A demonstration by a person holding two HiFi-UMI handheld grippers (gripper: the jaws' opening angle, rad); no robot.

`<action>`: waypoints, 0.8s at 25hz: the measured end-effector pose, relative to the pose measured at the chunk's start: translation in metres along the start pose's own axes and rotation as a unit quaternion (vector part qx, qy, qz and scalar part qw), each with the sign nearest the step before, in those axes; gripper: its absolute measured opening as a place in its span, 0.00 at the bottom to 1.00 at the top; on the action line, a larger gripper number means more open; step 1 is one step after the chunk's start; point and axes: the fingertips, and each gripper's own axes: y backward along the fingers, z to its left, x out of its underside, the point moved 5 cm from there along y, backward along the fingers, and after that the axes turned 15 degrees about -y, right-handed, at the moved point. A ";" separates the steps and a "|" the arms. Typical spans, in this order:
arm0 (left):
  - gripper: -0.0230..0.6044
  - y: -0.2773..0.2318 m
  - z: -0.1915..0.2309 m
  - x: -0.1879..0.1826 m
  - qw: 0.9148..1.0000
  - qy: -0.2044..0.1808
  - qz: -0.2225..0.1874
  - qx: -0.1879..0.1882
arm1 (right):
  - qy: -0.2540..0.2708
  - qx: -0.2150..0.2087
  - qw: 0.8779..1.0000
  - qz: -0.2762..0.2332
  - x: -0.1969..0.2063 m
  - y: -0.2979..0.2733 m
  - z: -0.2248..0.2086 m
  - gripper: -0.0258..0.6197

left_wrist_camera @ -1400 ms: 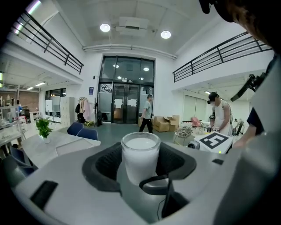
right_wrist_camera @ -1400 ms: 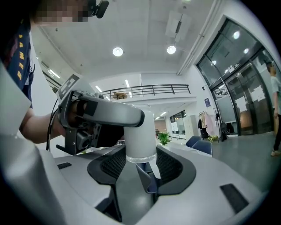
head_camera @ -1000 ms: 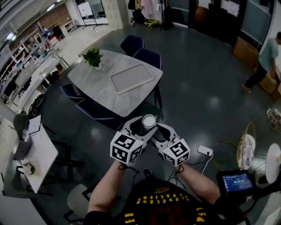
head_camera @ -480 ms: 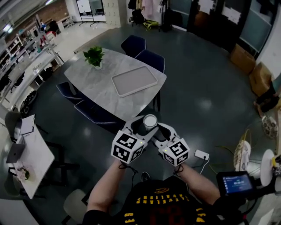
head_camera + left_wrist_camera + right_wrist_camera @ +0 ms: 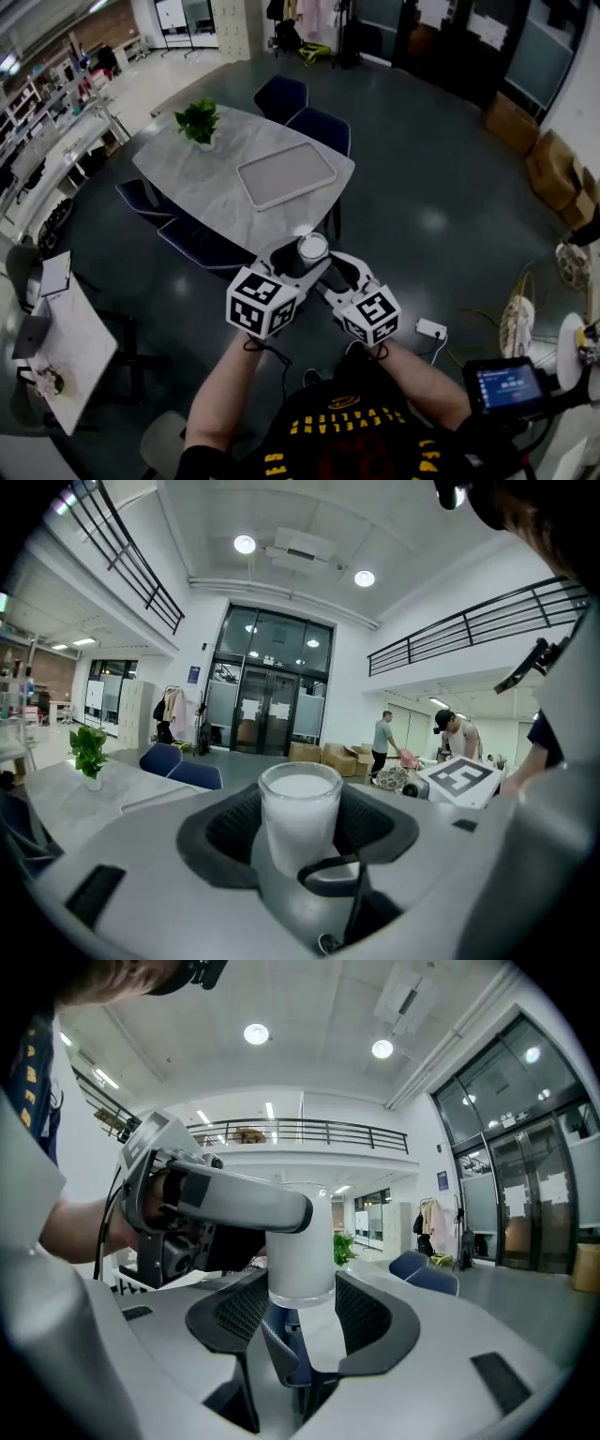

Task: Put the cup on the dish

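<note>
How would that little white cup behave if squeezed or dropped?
The cup looks like thick, smooth glass: probably rigid, heavyish for its size, and breakable if dropped. Its glossy straight wall may slide, though the left tongs and right tongs both clasp it between ribbed pads.

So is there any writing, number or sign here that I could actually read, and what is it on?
Nothing here can be read.
On the small screen: lit lines, too small to read.
On the shirt: yellow print, blurred.
On the blue sign by the glass doors: too small to read.
On the marker cubes: black square patterns, not letters.
On the cup: no print shows.
</note>
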 end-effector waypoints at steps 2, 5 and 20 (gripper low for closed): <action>0.45 0.001 0.007 -0.004 1.000 -0.011 -0.004 0.000 | 0.025 -0.009 1.000 0.004 -0.006 -0.007 0.003 0.39; 0.45 0.006 0.016 -0.008 0.999 -0.039 -0.015 0.015 | 0.053 -0.048 0.997 0.015 -0.015 -0.014 0.007 0.39; 0.45 -0.034 0.041 0.018 0.999 -0.047 0.018 0.020 | -0.037 -0.135 0.988 0.060 -0.004 -0.048 -0.044 0.38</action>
